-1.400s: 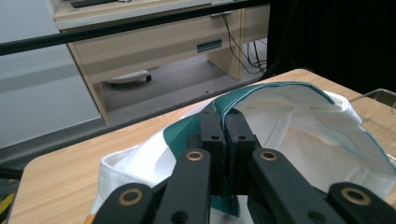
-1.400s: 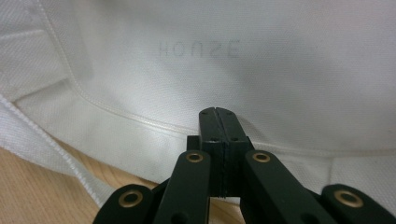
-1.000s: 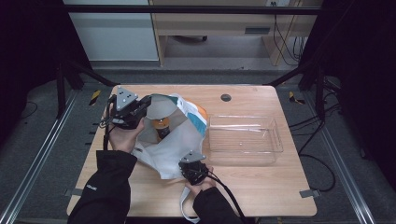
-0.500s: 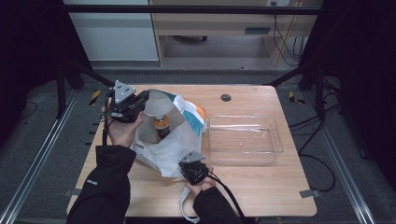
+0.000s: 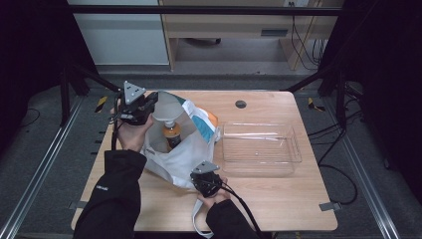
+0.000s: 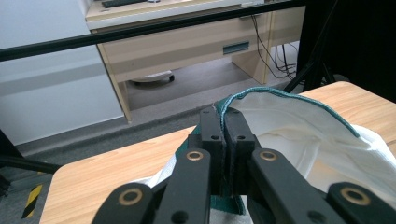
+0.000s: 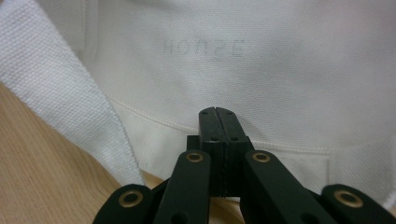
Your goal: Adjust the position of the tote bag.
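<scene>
Left claw (image 5: pixel 149 105), at upper left of the high view, is clamped on the bag (image 5: pixel 186 149) rim; right claw (image 5: pixel 205 181) pinches its lower edge. We judge this holds the mouth open, exposing the bottle (image 5: pixel 171 135) inside, mid-bench (image 5: pixel 278 199).

One bag (image 5: pixel 184 149), one bottle (image 5: pixel 171 134), one tray (image 5: pixel 261 159).

High view overhead, looking down; gripper views close (sharing bag (image 5: pixel 186 149)).

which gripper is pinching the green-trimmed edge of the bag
The left gripper: its shut jaws clamp the bag at its green-trimmed rim; the right gripper bites plain white fabric.
</scene>
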`<state>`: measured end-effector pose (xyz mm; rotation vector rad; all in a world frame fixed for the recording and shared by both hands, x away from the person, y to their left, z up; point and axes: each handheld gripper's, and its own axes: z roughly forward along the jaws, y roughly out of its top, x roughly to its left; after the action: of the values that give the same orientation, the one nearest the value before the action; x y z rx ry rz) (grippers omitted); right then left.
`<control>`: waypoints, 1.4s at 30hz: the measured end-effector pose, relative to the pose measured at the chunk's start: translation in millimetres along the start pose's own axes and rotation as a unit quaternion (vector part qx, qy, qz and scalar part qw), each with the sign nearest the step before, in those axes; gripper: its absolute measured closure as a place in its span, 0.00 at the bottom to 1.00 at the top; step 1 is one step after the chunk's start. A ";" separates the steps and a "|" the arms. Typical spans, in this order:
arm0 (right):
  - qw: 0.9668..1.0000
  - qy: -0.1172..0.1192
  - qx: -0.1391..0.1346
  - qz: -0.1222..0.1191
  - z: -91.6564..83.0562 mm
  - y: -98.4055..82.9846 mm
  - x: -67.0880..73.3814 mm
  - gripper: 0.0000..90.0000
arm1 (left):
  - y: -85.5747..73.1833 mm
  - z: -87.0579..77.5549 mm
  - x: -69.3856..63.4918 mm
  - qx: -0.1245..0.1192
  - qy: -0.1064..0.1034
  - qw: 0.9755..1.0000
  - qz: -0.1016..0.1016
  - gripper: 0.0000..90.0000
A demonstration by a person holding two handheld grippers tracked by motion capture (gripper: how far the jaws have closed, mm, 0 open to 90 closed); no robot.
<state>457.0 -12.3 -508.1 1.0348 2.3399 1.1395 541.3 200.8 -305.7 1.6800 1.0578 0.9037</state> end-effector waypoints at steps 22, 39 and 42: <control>1.000 0.001 -0.001 -0.001 0.5 0.3 -0.9 1.00 | -14.2 49.6 11.3 0.032 0.017 0.999 -0.015 0.98; 1.000 0.002 0.000 0.000 0.4 0.3 -0.9 1.00 | -36.2 68.4 19.0 0.062 0.013 0.998 -0.011 0.97; 1.000 0.002 0.000 0.000 0.4 0.3 -0.9 1.00 | -34.1 62.5 20.3 0.060 0.008 0.998 -0.009 0.92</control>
<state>457.9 -12.6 -508.2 1.0325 2.3425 1.1426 596.4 206.9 -354.8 1.7611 1.1555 0.8576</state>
